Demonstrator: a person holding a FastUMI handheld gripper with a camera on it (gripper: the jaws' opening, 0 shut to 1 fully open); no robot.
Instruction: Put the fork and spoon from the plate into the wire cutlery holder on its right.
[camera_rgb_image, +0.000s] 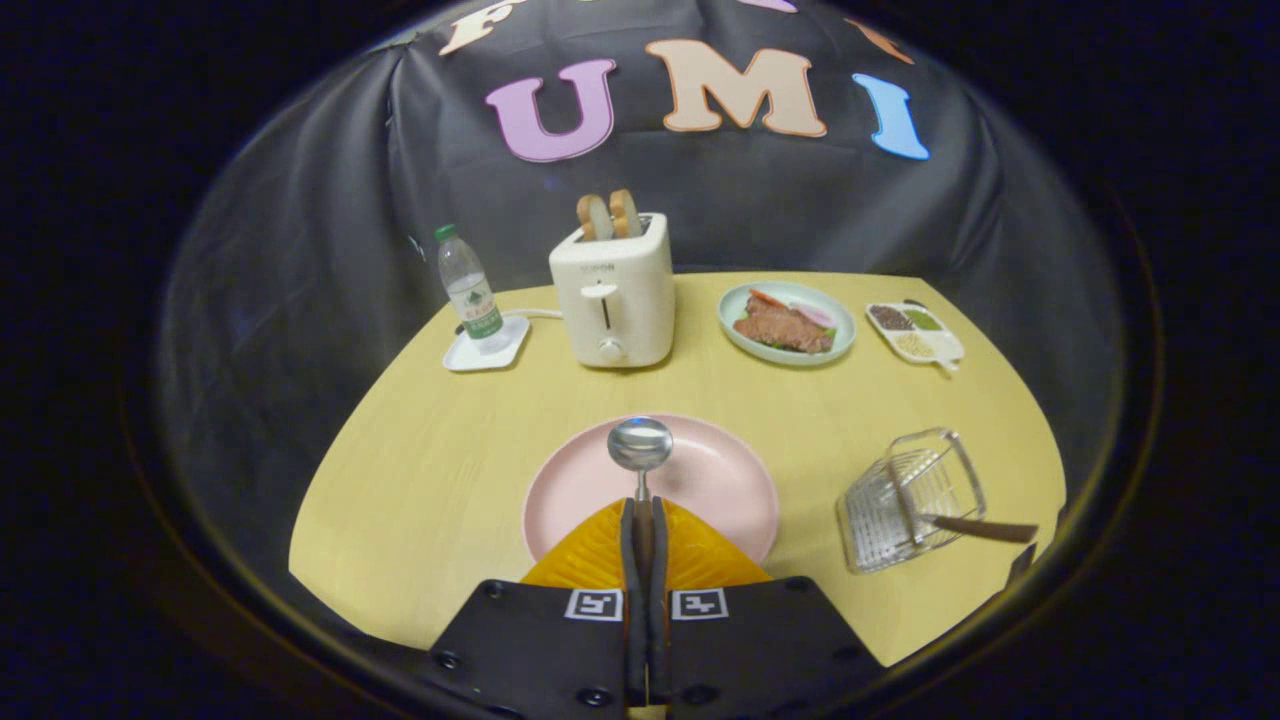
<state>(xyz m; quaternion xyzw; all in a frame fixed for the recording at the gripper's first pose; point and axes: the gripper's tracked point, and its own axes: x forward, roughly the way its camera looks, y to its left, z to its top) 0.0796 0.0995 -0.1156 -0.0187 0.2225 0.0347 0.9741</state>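
Now spoon (640, 446) between closed gripper (641, 512) jaws.

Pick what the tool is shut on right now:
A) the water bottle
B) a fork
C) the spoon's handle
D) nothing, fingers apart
C: the tool has both fingers pressed together on the handle of the spoon, whose bowl sticks out just ahead of them over the pink plate. The wire cutlery holder to the right already has a brown handle poking out of it.
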